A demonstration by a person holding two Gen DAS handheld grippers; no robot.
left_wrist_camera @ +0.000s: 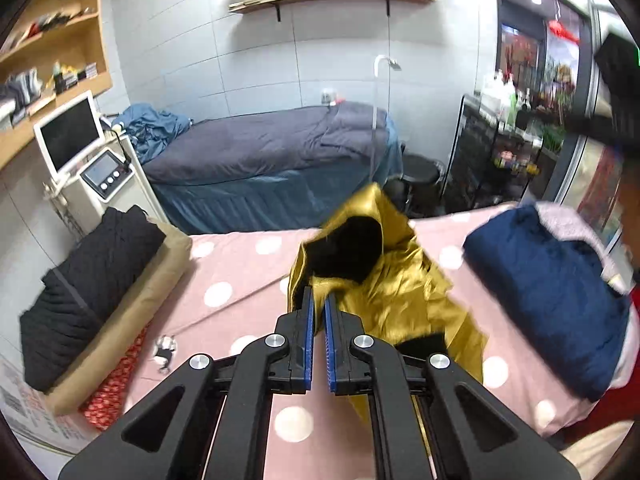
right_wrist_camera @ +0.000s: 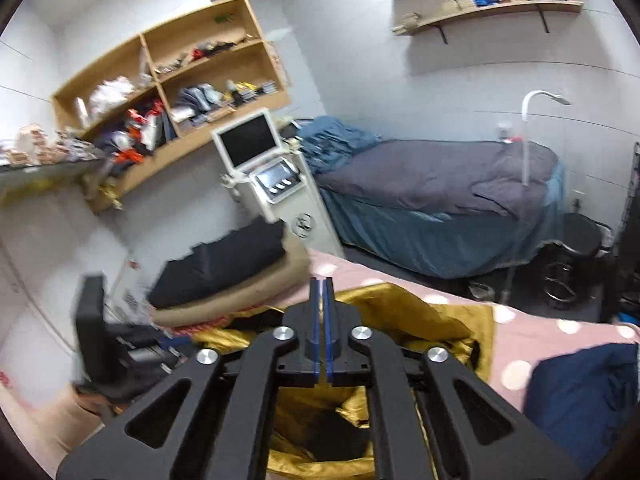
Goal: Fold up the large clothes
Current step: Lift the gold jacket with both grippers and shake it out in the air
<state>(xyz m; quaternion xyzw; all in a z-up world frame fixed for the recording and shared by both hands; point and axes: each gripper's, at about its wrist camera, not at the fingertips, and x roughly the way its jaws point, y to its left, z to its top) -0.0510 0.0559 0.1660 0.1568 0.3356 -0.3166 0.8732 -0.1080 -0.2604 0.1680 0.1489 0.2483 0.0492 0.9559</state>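
Beyond right view: navy bundle's (left_wrist_camera: pixel 548 300) top

Gold garments: one (left_wrist_camera: pixel 396 280) lying at 12 o'clock
Folded piles: two, black (left_wrist_camera: pixel 92 280), navy (left_wrist_camera: pixel 552 300)
Beds: two sitting, pink (left_wrist_camera: pixel 240 280), grey (left_wrist_camera: pixel 260 152)

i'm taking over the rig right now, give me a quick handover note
Left gripper: jaws shut on an edge of the gold garment, which is lifted off the pink dotted bed.
Right gripper: jaws look nearly closed; the gold cloth hangs below them, but whether the pads pinch it cannot be told.
Folded black garment sits on the tan cushion at one end; a navy garment lies at the other.
Done: gold garment picked up. Left: spread it flat, fold it, set it aside.
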